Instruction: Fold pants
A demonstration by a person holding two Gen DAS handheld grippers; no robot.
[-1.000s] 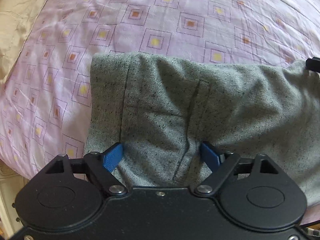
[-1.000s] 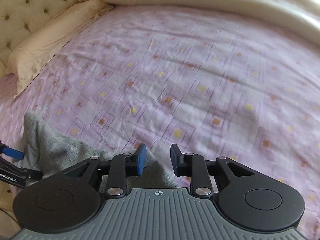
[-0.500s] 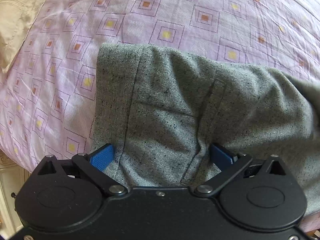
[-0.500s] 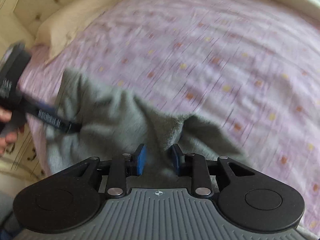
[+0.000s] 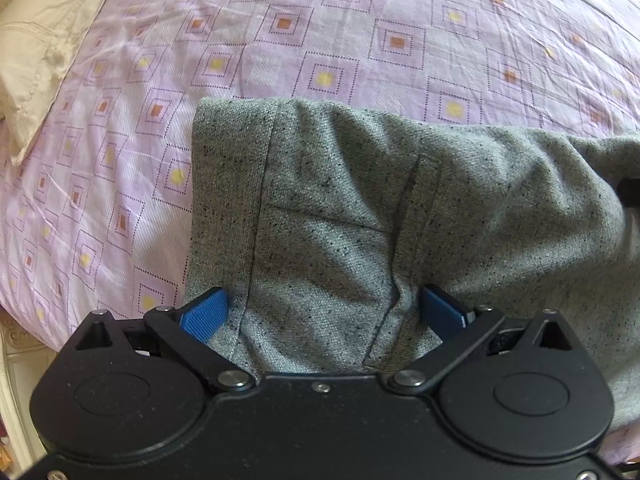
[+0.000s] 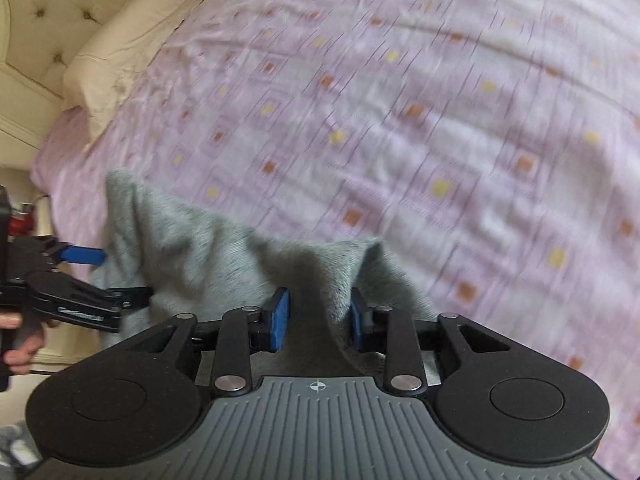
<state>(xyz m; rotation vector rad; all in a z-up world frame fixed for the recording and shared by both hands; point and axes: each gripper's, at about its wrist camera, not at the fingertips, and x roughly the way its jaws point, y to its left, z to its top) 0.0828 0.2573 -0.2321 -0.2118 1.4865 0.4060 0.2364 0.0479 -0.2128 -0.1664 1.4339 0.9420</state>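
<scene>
Left tongs (image 5: 320, 312): spread wide, just let go, over the pants (image 5: 360, 220).
Right tongs (image 6: 318, 316): opening, loose cloth between.
Pants: folded, lying on the purple bed sheet (image 5: 360, 40), likely so they stay flat.

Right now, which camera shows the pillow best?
The left wrist view: the pillow is sharp there, at the upper left beside the sheet, though the frame cuts it off. The right wrist view shows the pillow too, lying along the tufted headboard, but motion blur softens it.
</scene>
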